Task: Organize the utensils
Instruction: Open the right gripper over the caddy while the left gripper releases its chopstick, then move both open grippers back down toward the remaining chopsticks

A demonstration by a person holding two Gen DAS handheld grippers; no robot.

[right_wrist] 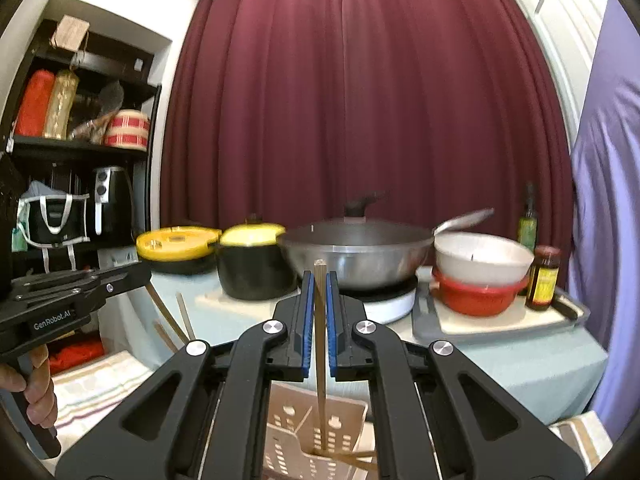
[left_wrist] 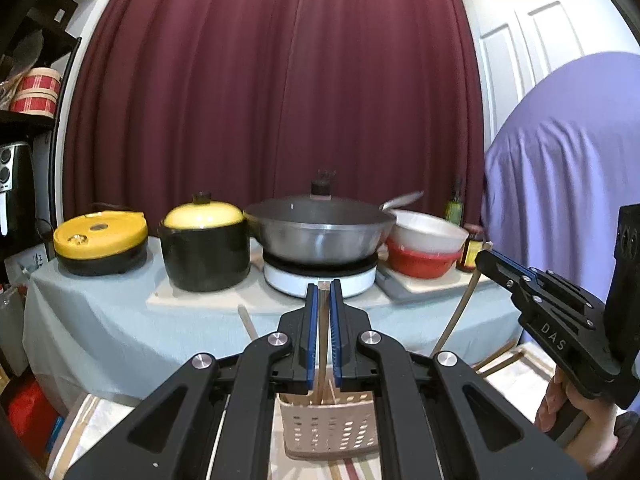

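My left gripper is shut on a wooden chopstick that stands upright, its lower end inside the beige perforated utensil holder right below. My right gripper stands with its jaws narrowly apart around another wooden chopstick, whose lower end is in the same holder. A small gap shows on each side of that stick. The right gripper also shows in the left wrist view, beside a slanting chopstick. More chopsticks lean at the left of the right wrist view.
A table with a light blue cloth carries a yellow-lidded container, a black pot, a wok on a burner, stacked bowls and bottles. Dark shelves stand left. The person in purple stands right.
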